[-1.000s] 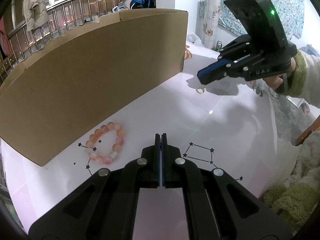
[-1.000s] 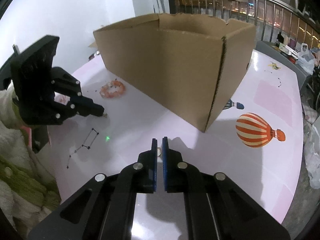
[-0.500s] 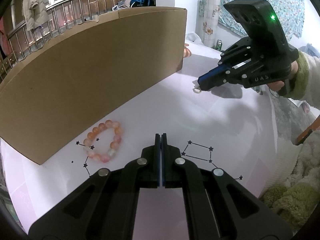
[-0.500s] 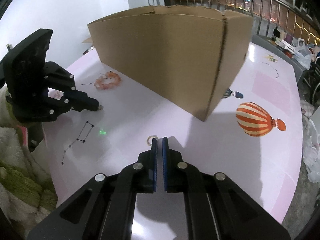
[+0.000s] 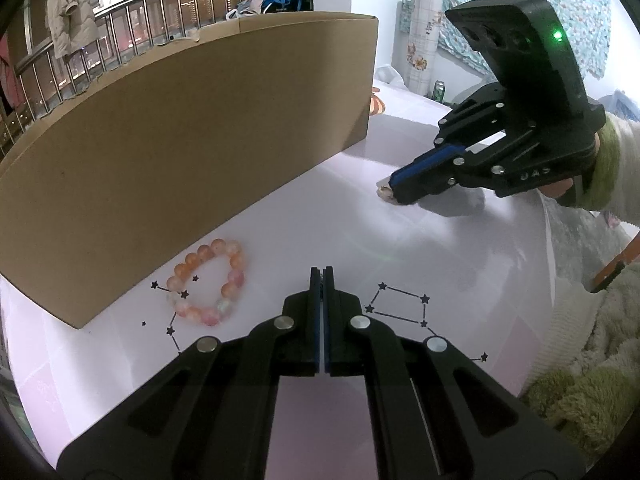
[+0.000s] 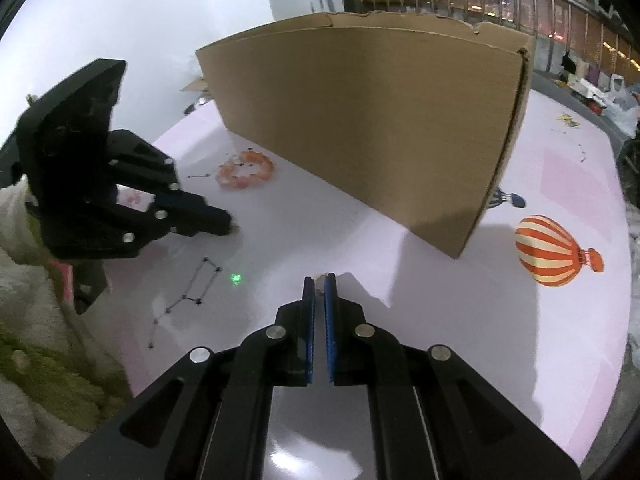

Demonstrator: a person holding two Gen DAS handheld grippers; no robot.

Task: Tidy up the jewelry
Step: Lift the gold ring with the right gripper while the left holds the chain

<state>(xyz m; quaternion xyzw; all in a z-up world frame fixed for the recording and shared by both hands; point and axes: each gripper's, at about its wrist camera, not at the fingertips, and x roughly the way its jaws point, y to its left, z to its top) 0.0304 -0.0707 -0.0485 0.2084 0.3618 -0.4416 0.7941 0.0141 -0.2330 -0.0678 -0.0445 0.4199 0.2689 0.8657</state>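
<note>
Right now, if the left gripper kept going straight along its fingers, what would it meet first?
Probably bare table: the shut left gripper points down at it. The bead bracelet lies off to its left, and the cardboard box stands farther on; depth is uncertain.

The left gripper (image 5: 322,276) points downward at a slant, its two black fingers (image 5: 314,292) pressed flat together with only a thin seam between the blue pads, and nothing between them. Seen from the other side, the same left gripper (image 6: 230,222) is held in a hand that is mostly hidden behind its black body. The right gripper (image 6: 319,286) also slants downward, tip low, its blue pads (image 6: 329,320) nearly together with a narrow slit left. The right hand (image 5: 560,190) wraps the handle from behind, a pale fuzzy sleeve (image 5: 612,168) with a green cuff covering the wrist.
</note>
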